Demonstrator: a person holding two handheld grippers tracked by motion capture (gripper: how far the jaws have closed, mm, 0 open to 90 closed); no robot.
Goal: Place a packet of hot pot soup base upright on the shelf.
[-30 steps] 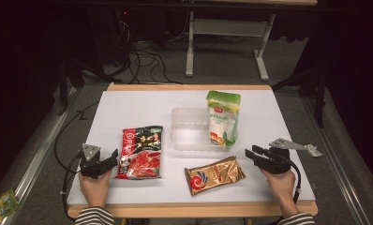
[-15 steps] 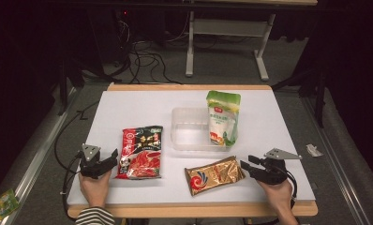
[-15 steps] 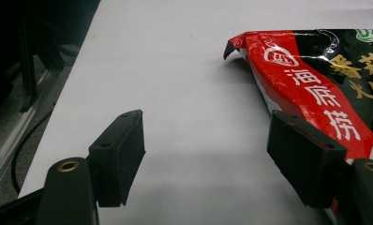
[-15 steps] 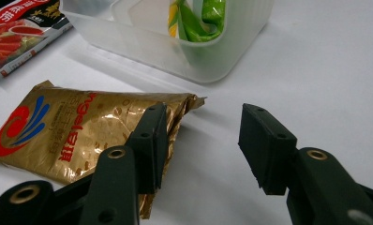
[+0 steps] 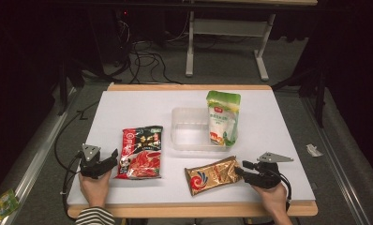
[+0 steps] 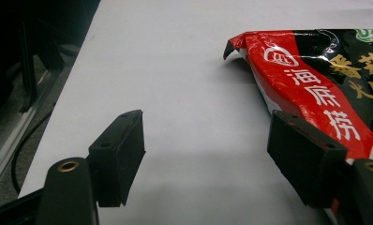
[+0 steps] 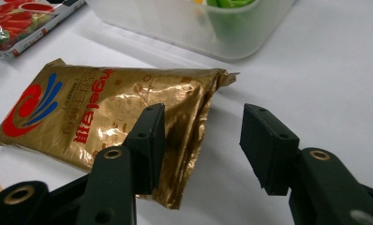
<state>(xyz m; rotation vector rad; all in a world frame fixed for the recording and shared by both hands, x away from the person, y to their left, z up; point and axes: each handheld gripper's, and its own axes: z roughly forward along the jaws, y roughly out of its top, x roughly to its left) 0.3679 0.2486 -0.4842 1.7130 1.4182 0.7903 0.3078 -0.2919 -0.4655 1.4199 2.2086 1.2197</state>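
Lying flat near the front edge of the surface [image 5: 128, 103], right of centre: a gold foil packet [image 5: 212, 175] with a red-and-blue swirl logo and red characters too skewed to read. In the right gripper view, same gold foil packet [image 7: 105, 126] seen close, its crinkled end just ahead of the jaws. Right gripper [image 5: 243, 169] released, jaws spread and just been opening wider, one jaw over the packet's end and the other over bare surface, pads not pressing on anything; tips just beside the packet's right end in the high view.

Further left, a red and black sachet [image 5: 141, 152] printed with large white Chinese characters, "海底捞" legible in the left gripper view on the red band [image 6: 316, 89], gold characters on the black part. Left gripper [image 5: 110, 159] unclenched, jaws wide apart just beside the sachet's left edge, nothing between them.

Behind the packet, a clear plastic tub [image 5: 189, 133], and leaning in its right end a green and white pouch [image 5: 222, 117] with a small red label, text too small to read.

White surface with a pale wooden rim, set in a dark room; grey floor, tangled black cables [image 5: 142, 56], a grey metal frame [image 5: 227, 28] behind.
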